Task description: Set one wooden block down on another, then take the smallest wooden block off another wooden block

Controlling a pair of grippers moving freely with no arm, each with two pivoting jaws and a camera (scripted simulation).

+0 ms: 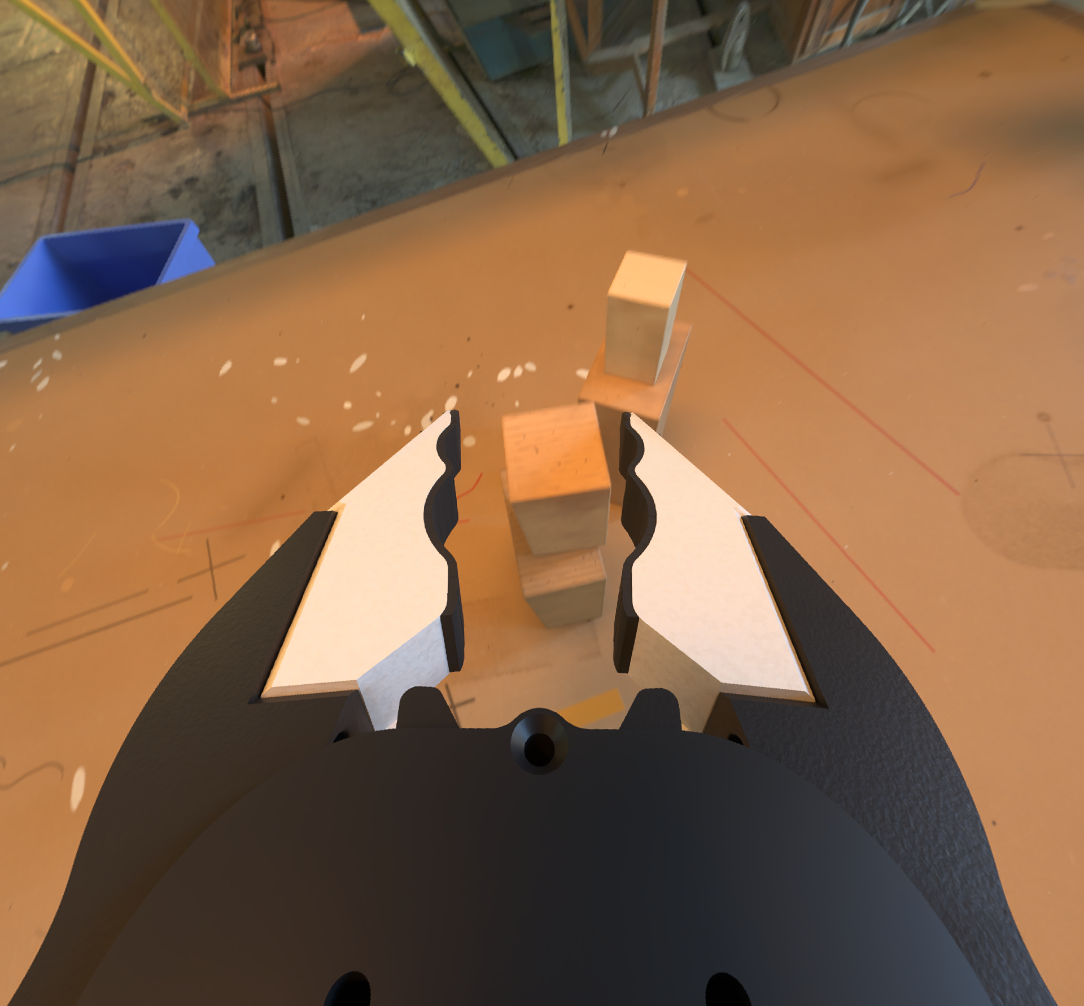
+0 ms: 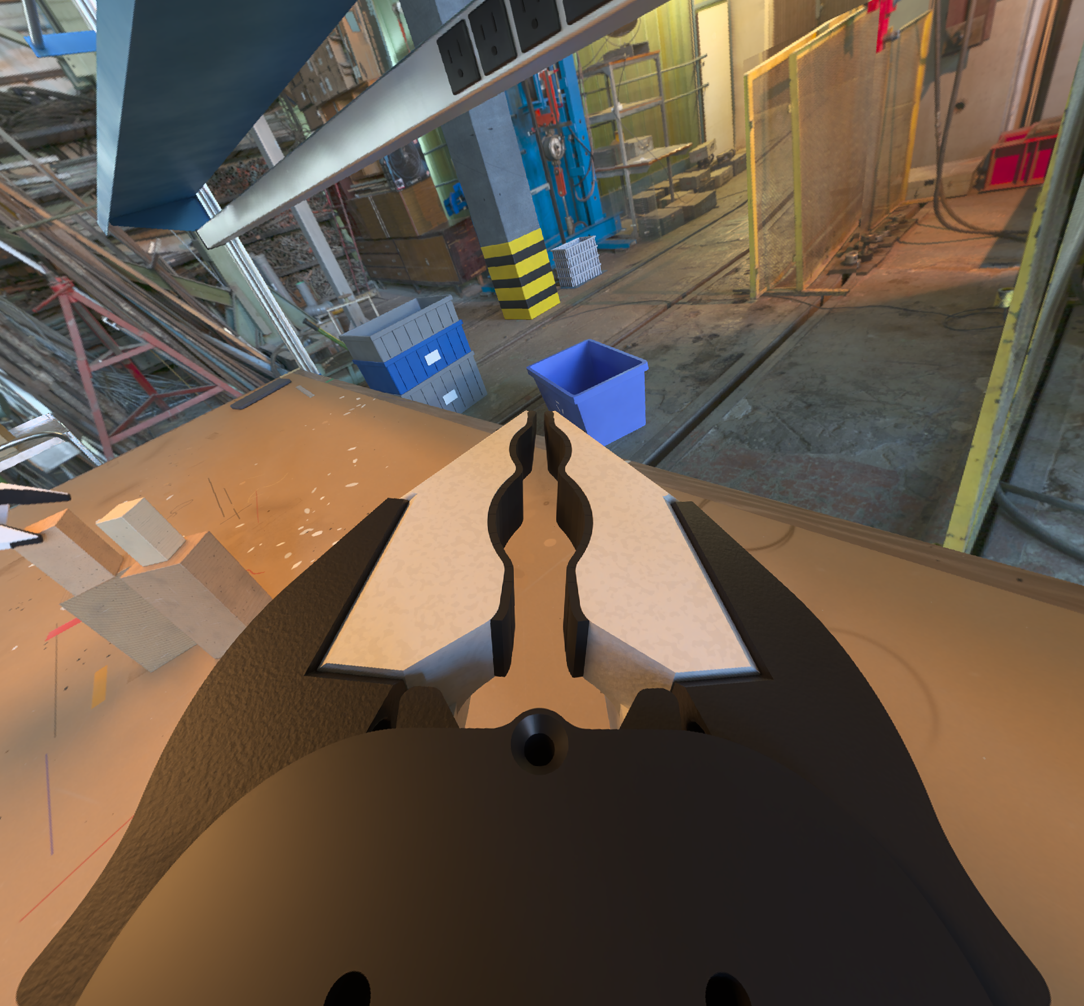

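In the left wrist view a wooden block (image 1: 554, 473) sits on a lower wooden block (image 1: 563, 585). My left gripper (image 1: 539, 420) is open and straddles the upper block, with a gap on each side. Behind them a small pale block (image 1: 642, 315) stands on a wider block (image 1: 636, 400). The right wrist view shows the same blocks at far left: the small pale block (image 2: 141, 529) on its base block (image 2: 199, 579), and the straddled block (image 2: 70, 549) between the left gripper's fingertips (image 2: 23, 494). My right gripper (image 2: 539, 420) is shut and empty, over the table well right of the blocks.
The brown tabletop (image 1: 821, 332) is scuffed and paint-flecked, and its far edge runs just beyond the blocks. A blue bin (image 1: 100, 268) stands on the floor past that edge and also shows in the right wrist view (image 2: 592, 385). A power strip (image 2: 528, 22) hangs overhead.
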